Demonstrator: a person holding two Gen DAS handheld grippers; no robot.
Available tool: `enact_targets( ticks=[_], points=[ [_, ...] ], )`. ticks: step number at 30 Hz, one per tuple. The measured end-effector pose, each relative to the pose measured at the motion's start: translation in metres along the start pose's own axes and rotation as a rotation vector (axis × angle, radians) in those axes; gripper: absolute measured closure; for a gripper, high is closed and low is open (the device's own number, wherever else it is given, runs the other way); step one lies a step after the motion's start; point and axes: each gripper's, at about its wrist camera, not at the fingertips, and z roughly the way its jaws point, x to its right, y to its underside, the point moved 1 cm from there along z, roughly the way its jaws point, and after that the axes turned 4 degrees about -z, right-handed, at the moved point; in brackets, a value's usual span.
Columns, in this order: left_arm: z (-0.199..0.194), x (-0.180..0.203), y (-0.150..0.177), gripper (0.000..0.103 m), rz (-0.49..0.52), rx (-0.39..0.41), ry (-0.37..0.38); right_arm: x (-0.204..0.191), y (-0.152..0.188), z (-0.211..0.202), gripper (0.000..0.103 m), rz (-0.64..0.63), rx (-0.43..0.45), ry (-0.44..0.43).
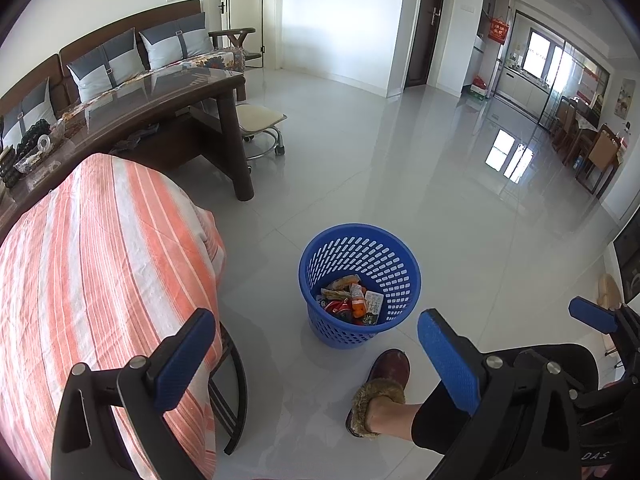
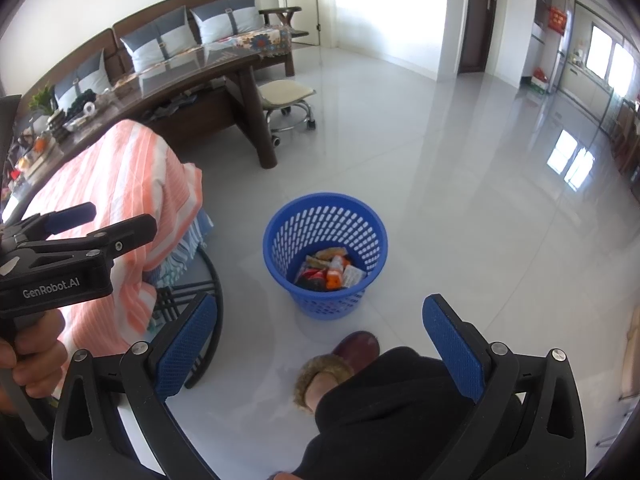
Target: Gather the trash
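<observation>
1. While both tools hang above the floor with nothing between their pads, the left gripper [image 1: 316, 356] has its jaws spread wide and empty, and the right gripper [image 2: 316, 344] is likewise splayed and holds nothing.
2. The blue basket [image 1: 400, 264] stands upright on the pale tiled floor [image 1: 400, 160], just ahead of the person's slippered foot [image 1: 380, 388] and beside the striped orange-and-white cloth [image 1: 100, 260] draped over a piece of furniture.
3. Its long axis runs vertical and its mouth faces straight up; the wrappers and packets [image 1: 352, 300] lie in a jumbled heap at the bottom, so no single direction can be read from them.
4. No loose trash shows on the floor, so I judge the collecting close to done; a search of the dark coffee table [image 1: 168, 96] may come next.
5. Risk: the foot is near the basket's base, and a careless step could tip the light basket and spill its contents.
6. Risk: the two grippers sit close together in the right wrist view, so a swing of either could knock them together.
</observation>
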Motion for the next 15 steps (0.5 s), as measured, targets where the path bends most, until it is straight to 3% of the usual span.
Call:
enact_targets(
  ticks=[15],
  points=[
    [0.0, -0.0049, 0.0028, 0.001, -0.022, 0.002, 0.012, -0.0009, 0.0026, 0.0033, 0.0, 0.004, -0.014, 0.002]
  ],
)
